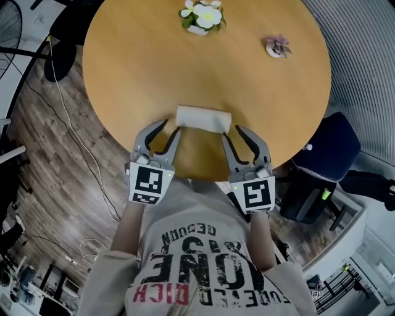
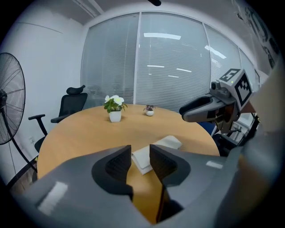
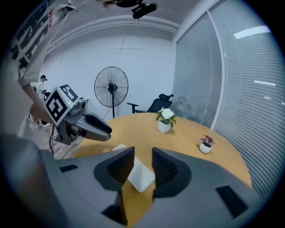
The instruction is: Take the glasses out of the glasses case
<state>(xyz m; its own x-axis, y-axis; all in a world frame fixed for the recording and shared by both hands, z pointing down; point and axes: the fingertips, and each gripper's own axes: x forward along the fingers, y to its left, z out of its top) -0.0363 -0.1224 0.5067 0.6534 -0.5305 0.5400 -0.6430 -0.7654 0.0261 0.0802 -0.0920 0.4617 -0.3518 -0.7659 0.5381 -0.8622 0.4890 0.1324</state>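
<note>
A white, shut glasses case [image 1: 203, 118] lies on the round wooden bench [image 1: 154, 62]. The left tool [image 1: 171, 126] and right tool [image 1: 232, 131] are just beside its ends. Both are released and hold nothing.

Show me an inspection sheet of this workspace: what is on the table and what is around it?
Surface: round wooden table.
Job's things: white glasses case lies near the table's front edge; no glasses seen.
Clutter: potted white flowers and a small potted plant on the far side.
Grippers: left hand-held gripper and right hand-held gripper, both with jaws apart and holding nothing, one at each end of the case.
Cables: white cable trailing over the wooden floor to the left of the table.
Surroundings: standing fan, office chair, glass wall with blinds.
</note>
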